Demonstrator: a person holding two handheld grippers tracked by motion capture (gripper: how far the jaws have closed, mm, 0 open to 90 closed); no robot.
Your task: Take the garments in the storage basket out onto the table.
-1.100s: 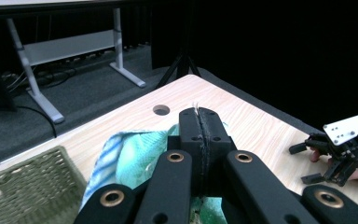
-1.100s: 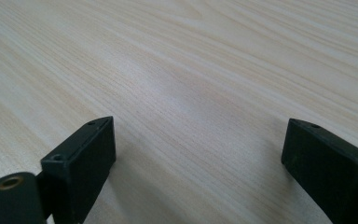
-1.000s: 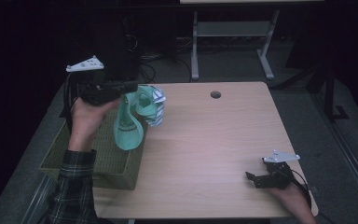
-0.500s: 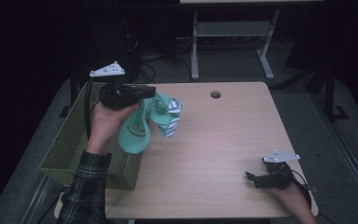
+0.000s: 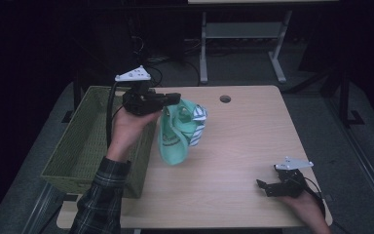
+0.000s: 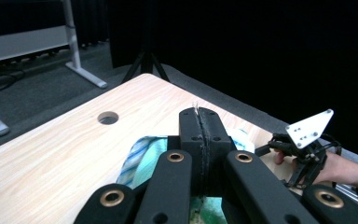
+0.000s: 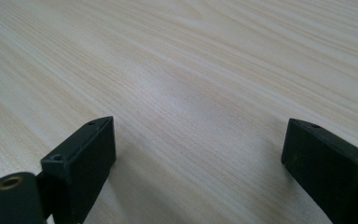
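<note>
A person's left gripper (image 5: pixel 173 99) hangs above the left side of a pale wooden table (image 5: pixel 253 146), its black jaws pinched tight on the top edge of a mint-green cloth with a blue-and-white striped part (image 5: pixel 180 130). The cloth dangles from that grip in a loose fold, its lower end hanging just above the tabletop, close beside the right wall of a green woven basket (image 5: pixel 78 146) that stands at the table's left edge. Seen along the left gripper's own jaws, the two pads meet with a sliver of fabric pressed between them and the cloth (image 6: pixel 142 156) bunched beneath. At the near right corner, the right gripper (image 5: pixel 268 186) rests low on the wood in the person's other hand, well apart from the cloth, its jaws spread wide over bare tabletop (image 7: pixel 191 84) with nothing between them. A round cable hole (image 5: pixel 225 99) marks the far edge of the table.
</note>
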